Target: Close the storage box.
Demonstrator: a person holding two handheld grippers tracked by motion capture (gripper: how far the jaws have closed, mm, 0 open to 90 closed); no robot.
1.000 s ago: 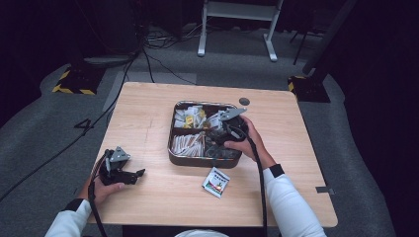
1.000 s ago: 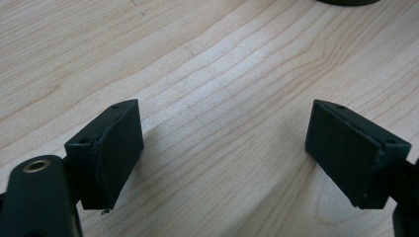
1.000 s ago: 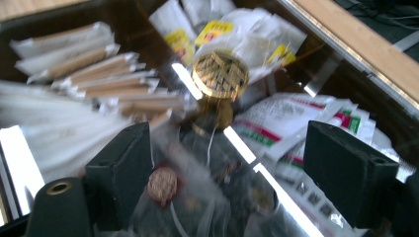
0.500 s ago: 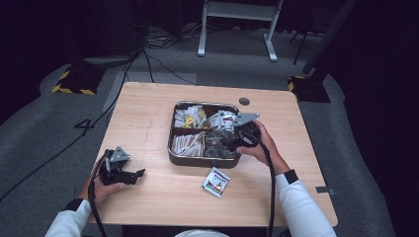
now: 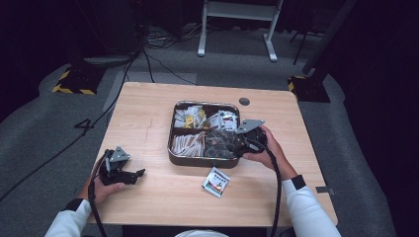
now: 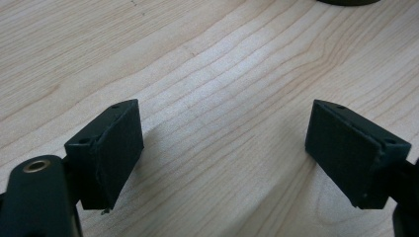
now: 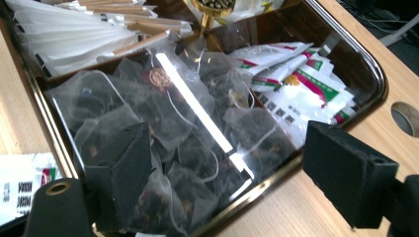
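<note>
Filling the front-right compartment of the metal tray [image 5: 172, 148] mid-desk [image 5: 148, 113], clear tea bags [image 7: 163, 128] lie piled; right gripper [image 7: 232, 173] hovers just over them, jaws wide apart, one jaw dipped among bags. White sachet [image 5: 216, 181] lies near tray's front. Left gripper [image 6: 225, 158] rests w/ jaws apart over bare wood at desk's front-left

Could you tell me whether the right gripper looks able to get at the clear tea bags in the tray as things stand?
Probably yes. The right gripper hangs open just above the clear tea bags in the near right compartment of the tray, and nothing covers them.
</note>
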